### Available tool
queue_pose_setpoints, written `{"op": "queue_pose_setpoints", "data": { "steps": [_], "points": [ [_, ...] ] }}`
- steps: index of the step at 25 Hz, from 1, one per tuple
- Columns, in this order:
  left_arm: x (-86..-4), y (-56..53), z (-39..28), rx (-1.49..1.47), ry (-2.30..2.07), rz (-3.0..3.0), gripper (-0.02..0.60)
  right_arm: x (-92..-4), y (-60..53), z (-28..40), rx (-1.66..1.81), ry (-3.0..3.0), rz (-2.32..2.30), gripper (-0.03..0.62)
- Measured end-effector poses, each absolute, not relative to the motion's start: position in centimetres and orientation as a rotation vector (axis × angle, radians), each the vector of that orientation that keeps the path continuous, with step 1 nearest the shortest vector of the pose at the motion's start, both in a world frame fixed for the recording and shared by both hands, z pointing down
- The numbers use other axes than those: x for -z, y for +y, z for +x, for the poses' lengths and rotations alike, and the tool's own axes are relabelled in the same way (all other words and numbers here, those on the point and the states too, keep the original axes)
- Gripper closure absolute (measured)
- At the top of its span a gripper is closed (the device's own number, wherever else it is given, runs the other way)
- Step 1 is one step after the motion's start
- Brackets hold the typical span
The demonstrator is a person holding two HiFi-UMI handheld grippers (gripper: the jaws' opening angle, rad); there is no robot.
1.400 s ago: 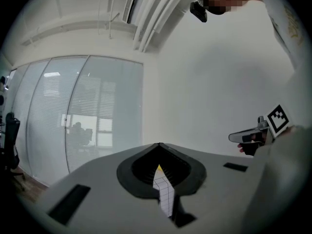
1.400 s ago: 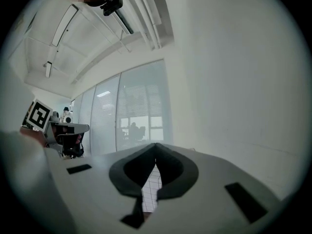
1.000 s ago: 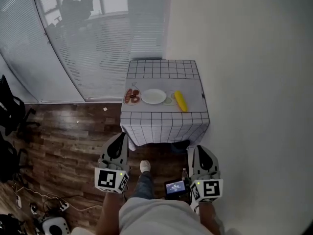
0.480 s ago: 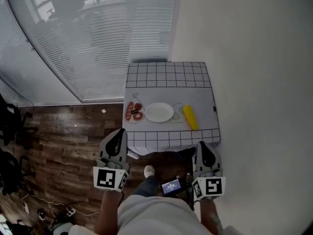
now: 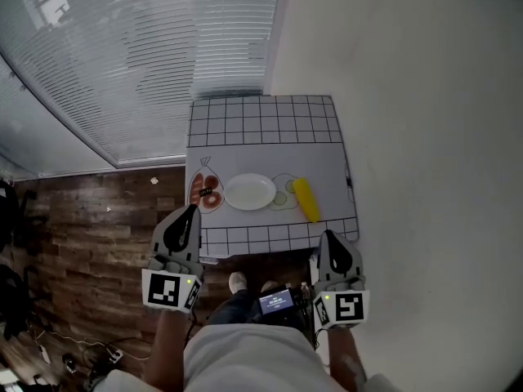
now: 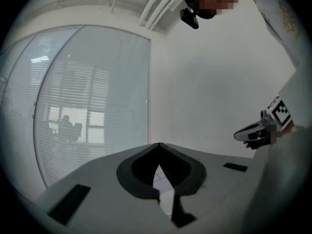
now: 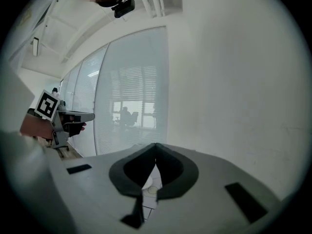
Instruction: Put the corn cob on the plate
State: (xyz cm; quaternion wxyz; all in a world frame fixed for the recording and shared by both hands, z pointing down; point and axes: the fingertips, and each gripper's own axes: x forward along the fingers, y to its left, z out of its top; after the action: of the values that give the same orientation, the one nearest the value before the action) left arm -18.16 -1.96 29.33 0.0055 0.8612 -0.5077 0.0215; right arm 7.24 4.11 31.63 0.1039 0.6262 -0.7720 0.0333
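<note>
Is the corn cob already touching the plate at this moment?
Apart. The head view shows the corn cob lying to the right of the plate, with a plain gap between them; the plate itself is bare.
</note>
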Motion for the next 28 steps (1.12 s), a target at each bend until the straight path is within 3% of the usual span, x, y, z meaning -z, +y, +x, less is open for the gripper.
{"op": "queue_pose_setpoints", "data": {
  "steps": [28],
  "points": [
    [-31.8, -10.5, -10.1, -0.329, -1.564, 2.733, 0.574, -36.9, -4.9, 12.5, -0.265, -2.276, 1.773, 0.588]
  ]
}}
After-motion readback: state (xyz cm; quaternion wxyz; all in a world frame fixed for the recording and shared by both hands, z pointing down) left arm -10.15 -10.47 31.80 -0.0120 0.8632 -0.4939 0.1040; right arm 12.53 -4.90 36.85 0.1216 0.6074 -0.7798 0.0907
